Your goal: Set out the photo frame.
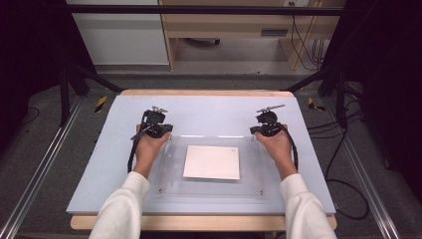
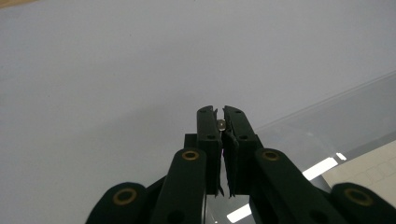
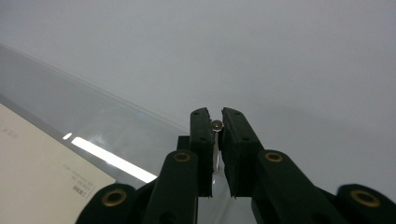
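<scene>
A clear, flat acrylic plate [image 1: 209,191] with a small screw near each corner lies on the pale blue-grey tabletop [image 1: 209,112], over a square white paper sheet [image 1: 211,162]. The left gripper [image 1: 158,130] is clamped on the small metal screw [image 2: 222,124] at the plate's far left corner; the right gripper [image 1: 266,130] pinches the matching brass-coloured screw [image 3: 217,124] at the far right corner. The sheet sits between and nearer than both grippers. It carries faint printing, too small to read.

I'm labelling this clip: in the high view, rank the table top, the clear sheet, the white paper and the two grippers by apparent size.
1. table top
2. clear sheet
3. white paper
4. left gripper and right gripper: they look alike, so no ranking between them.
</scene>
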